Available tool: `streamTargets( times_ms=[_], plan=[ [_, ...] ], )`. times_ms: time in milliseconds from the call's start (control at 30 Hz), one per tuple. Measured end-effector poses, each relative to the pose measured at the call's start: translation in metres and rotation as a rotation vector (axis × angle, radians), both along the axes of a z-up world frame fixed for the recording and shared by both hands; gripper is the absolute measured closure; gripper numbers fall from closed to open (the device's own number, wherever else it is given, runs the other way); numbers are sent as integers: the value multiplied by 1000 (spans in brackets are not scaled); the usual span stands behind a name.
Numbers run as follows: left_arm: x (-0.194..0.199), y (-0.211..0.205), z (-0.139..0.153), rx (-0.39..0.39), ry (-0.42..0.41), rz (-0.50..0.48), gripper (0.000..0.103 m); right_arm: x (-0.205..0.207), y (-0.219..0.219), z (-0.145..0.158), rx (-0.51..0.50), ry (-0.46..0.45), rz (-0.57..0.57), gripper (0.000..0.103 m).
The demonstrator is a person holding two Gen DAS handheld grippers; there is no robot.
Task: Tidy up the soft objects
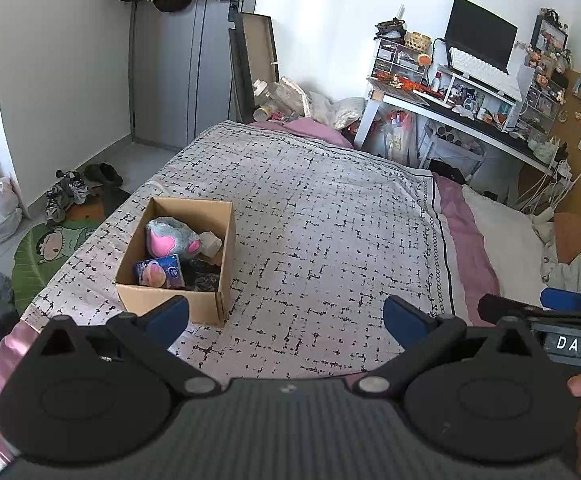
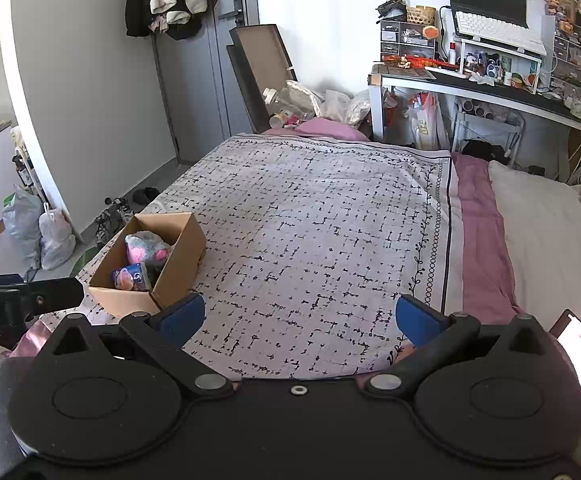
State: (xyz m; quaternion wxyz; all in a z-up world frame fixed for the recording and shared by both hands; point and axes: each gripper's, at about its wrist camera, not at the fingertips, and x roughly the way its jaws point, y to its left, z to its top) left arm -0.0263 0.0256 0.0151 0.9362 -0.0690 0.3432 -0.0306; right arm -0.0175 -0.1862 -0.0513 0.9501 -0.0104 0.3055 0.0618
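Looks close to finished: grey-and-pink plush toy (image 1: 172, 237), blue tissue pack (image 1: 159, 272) and dark fabric bundle (image 1: 201, 275) already inside the cardboard box (image 1: 178, 302) on the bed (image 1: 322, 232), no loose soft item visible on the patterned cover. Left claw (image 1: 286, 316) and right claw (image 2: 300, 316) both spread wide, empty, hovering side by side above the near edge of the bed, aimed across it.

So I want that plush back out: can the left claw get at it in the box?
Probably yes. The left claw is open and empty, the cardboard box has no lid, and the grey-pink plush lies on top, uncovered.
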Motion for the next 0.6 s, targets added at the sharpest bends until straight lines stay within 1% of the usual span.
streamTargets(
  times_ms=[600],
  plan=[
    [-3,-3,5,7,-6,-10,1,-4,-1,2,1,-7,3,0]
  ],
)
